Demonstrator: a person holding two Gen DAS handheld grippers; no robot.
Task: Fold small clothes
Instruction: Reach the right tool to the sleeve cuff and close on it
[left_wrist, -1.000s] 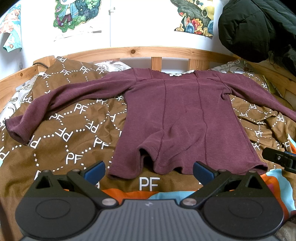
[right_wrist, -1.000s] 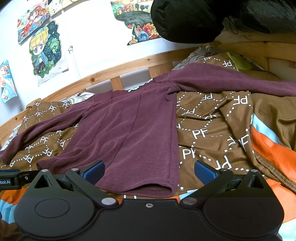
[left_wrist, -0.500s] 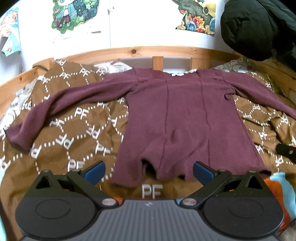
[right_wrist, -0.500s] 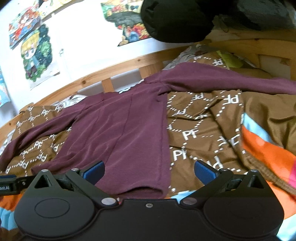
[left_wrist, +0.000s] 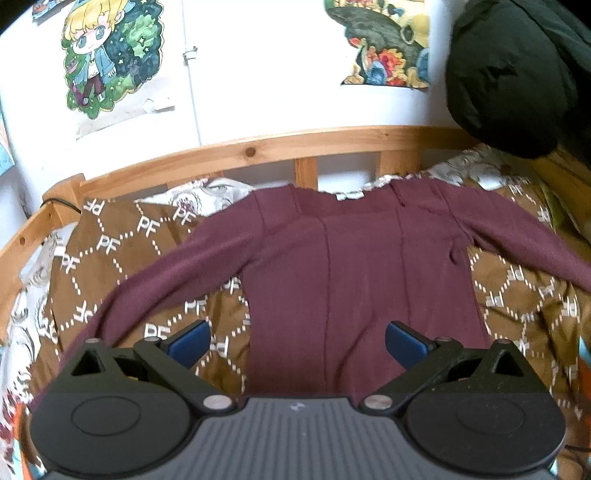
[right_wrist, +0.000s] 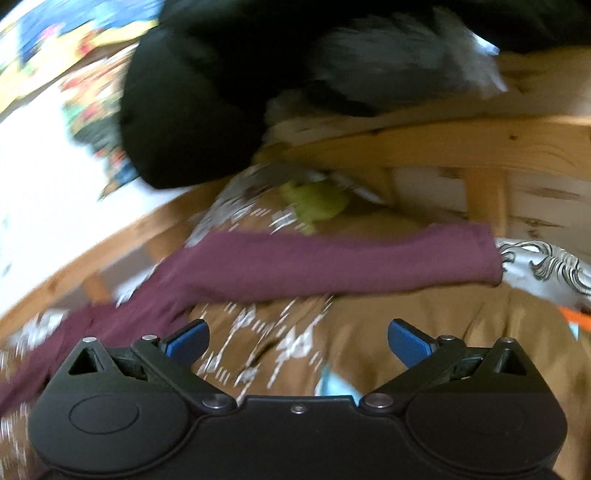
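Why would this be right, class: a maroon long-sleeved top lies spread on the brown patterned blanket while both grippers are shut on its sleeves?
Not right. Both wrist views show the left gripper and right gripper open, holding nothing. The maroon long-sleeved top does lie spread on the brown patterned blanket.

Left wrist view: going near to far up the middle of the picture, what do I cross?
Left gripper → maroon long-sleeve top → white neck label → wooden bed rail → white wall.
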